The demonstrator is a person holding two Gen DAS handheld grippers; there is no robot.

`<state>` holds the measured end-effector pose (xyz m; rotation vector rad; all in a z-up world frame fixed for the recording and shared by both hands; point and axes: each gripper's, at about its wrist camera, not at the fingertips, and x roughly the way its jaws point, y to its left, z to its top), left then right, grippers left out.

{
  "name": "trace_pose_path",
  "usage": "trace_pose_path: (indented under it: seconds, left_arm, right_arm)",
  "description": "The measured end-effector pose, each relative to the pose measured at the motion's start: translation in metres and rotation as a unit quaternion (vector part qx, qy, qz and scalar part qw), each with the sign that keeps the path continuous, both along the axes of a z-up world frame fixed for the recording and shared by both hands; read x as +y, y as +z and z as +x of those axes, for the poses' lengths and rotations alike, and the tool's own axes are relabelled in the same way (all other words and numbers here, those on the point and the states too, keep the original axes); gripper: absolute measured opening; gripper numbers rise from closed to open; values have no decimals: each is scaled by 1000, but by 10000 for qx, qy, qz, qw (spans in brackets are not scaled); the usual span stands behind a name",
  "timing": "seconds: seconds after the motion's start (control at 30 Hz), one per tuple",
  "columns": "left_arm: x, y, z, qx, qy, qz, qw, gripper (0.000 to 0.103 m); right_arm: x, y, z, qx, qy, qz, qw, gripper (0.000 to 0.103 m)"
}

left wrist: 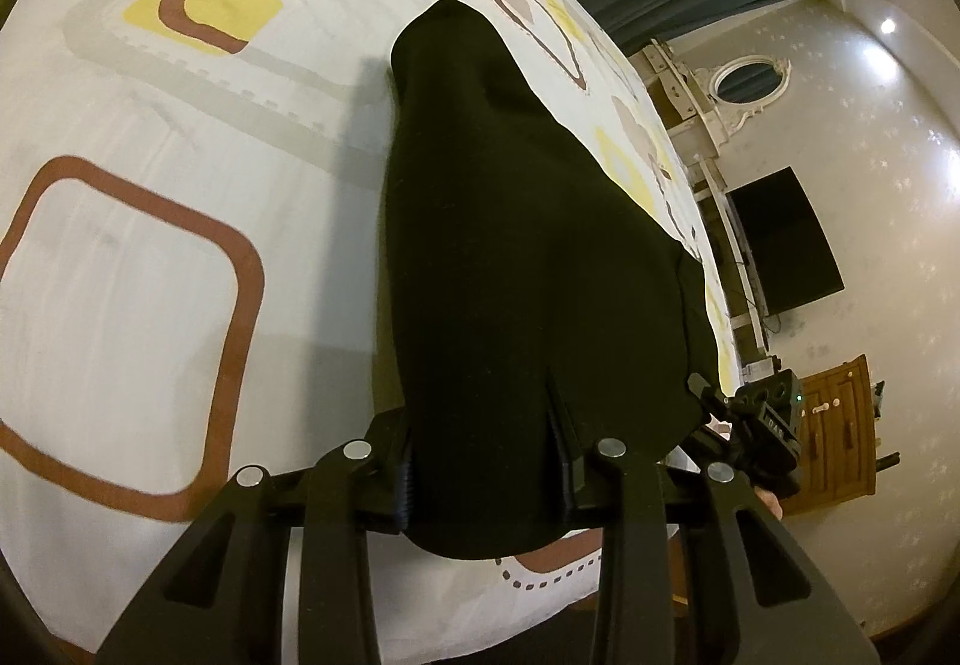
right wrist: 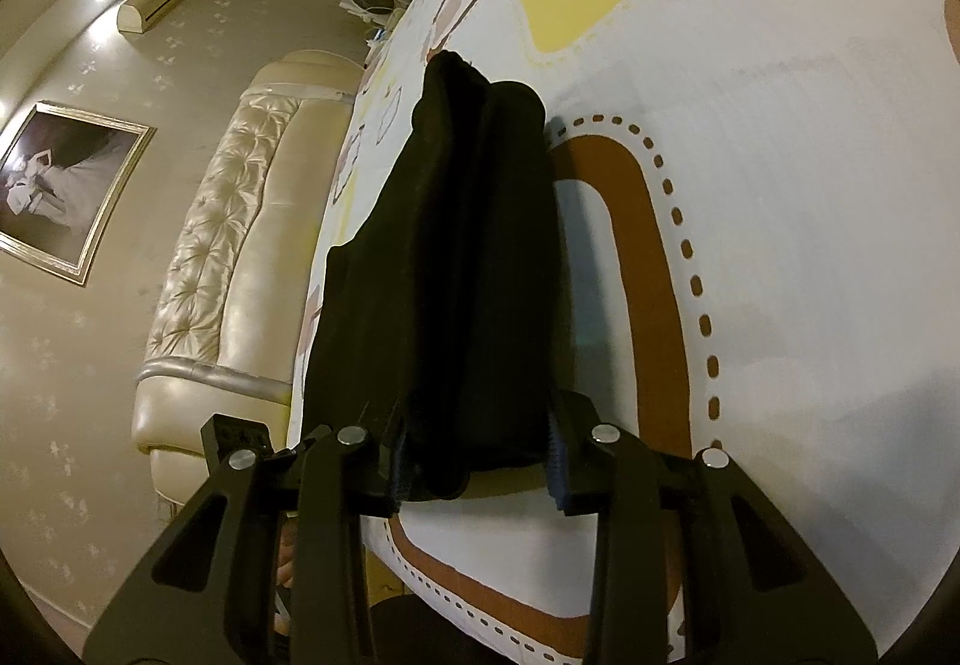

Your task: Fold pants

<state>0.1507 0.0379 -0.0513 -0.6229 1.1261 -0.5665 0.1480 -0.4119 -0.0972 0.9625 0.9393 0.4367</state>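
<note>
Item: black pants [left wrist: 510,257], lying on our patterned bedsheet [left wrist: 180,185], stretching toward twelve o'clock in both views. We have our left gripper [left wrist: 486,479] clamped narrow on one end; right gripper [right wrist: 477,461] likewise pinches bunched cloth.

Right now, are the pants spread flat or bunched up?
Bunched: the black pants hang in folds, gripped by the left tool and right tool.

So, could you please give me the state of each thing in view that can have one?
Left gripper: shut on the black pants.
Right gripper: shut on the black pants.
Black pants: bunched, near end clamped, far end resting on the bed.
Patterned bedsheet: spread flat.
Television: screen dark.
</note>
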Motion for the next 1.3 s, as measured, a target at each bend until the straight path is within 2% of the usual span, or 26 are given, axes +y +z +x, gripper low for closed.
trace_pose_path:
  seconds: [0.9, 1.3]
  left_arm:
    - [-2, -2, 0, -83, 25, 78, 9999, 35]
    - [-10, 9, -6, -162, -98, 520, 9985, 34]
  right_arm:
    - [4, 0, -4, 50, -46, -109, 9999, 33]
    - [5, 0, -5, 66, -43, -86, 9999, 33]
